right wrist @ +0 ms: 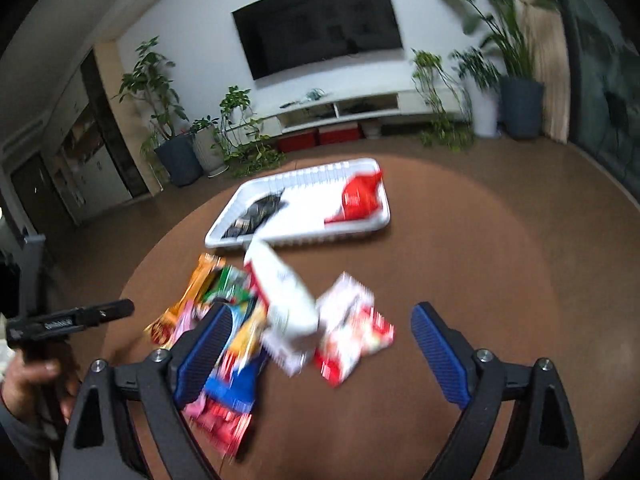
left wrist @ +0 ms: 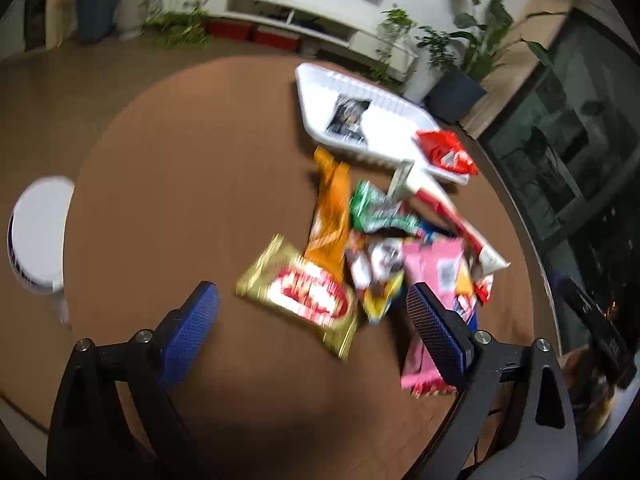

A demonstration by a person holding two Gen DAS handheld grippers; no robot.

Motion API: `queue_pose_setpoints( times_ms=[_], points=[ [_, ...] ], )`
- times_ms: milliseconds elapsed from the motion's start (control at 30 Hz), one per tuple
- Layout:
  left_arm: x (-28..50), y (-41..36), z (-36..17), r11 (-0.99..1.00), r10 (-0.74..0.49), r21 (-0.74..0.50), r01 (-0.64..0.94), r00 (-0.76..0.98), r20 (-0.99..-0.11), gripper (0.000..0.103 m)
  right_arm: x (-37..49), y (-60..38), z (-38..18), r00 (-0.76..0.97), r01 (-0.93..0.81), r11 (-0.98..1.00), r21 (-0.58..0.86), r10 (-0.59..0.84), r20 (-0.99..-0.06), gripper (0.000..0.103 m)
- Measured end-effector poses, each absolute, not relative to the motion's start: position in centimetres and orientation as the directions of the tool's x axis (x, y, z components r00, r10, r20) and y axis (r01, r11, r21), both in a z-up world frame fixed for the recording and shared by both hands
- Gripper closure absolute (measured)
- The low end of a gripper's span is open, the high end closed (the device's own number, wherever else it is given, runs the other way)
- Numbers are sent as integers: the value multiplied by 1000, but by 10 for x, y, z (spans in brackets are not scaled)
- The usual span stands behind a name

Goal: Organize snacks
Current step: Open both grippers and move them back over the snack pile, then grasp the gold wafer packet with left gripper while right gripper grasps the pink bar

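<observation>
While both tools hang wide open and empty, the snacks [right wrist: 280, 320] sit piled mid-surface.
White tray [right wrist: 384, 220] at 12 o'clock already has a red pack [right wrist: 360, 198] and a dark one [right wrist: 256, 212]; left tool [left wrist: 312, 312], right tool [right wrist: 320, 344].

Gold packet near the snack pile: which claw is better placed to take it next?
Probably left. The gold packet lies just ahead of the open left claw; the open right claw faces white and red packets instead.

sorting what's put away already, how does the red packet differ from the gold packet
The red packet lies inside the white tray, at one end; the gold packet lies on the brown table, at the edge of the loose pile. The red one looks crumpled and bunched; the gold one lies flat, with a red label on its face. Both are snack wrappers, and neither is held.
</observation>
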State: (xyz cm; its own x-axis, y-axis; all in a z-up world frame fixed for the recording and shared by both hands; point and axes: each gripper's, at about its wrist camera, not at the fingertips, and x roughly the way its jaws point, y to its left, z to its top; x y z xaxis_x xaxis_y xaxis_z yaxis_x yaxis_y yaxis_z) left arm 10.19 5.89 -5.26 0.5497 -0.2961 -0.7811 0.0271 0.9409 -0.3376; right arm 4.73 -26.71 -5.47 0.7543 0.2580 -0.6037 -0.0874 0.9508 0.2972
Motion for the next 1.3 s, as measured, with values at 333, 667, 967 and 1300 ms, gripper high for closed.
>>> queue_pose_setpoints(
  times_ms=[333, 667, 967, 1300],
  points=[
    [105, 37, -70, 976, -140, -206, -72, 514, -846, 9, 22, -244, -77, 699, -85, 939, 333, 294, -652, 10],
    [135, 21, -80, 992, -66, -112, -66, 483, -873, 10, 16, -235, -81, 691, -99, 944, 313, 292, -661, 11],
    [121, 41, -79, 995, -48, -81, -52, 462, -886, 18, 16, -231, -81, 691, -105, 951, 292, 281, -667, 10],
    [111, 45, -76, 996, -77, -87, 1, 476, -876, 51, 12, -209, -76, 678, -188, 948, 259, 316, -663, 11]
  ],
)
